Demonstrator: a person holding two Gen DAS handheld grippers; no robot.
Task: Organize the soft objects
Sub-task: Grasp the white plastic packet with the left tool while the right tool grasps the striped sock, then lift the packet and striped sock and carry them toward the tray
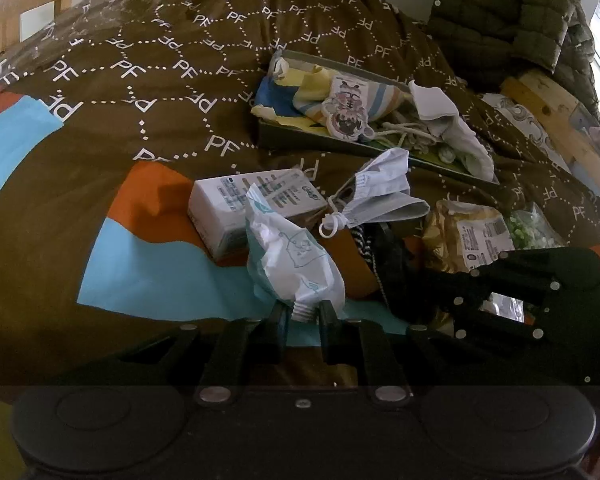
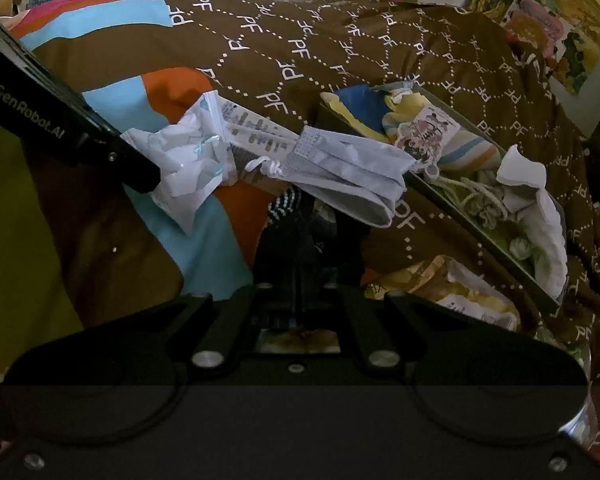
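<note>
A crumpled white pouch (image 1: 292, 256) with a threaded neck stands up from the bedspread. My left gripper (image 1: 302, 308) is shut on that neck; in the right wrist view the left gripper (image 2: 148, 176) grips the same pouch (image 2: 184, 160). A pale blue face mask (image 1: 380, 192) (image 2: 348, 172) with white ear loops lies just beyond it. My right gripper (image 2: 300, 228) is shut on a black sock with a black-and-white striped cuff (image 2: 286, 200); most of the sock is hidden under its fingers. From the left wrist view the right gripper (image 1: 396, 276) sits low at the right.
A shallow grey tray (image 1: 300, 140) (image 2: 460, 216) holds cloths, a cord and a cartoon tag. A white carton (image 1: 228, 204), a gold snack bag (image 1: 468, 232) and a green-filled bag (image 1: 532, 232) lie on the brown patterned bedspread (image 1: 160, 92). A green quilted jacket (image 1: 500, 12) lies at the back right.
</note>
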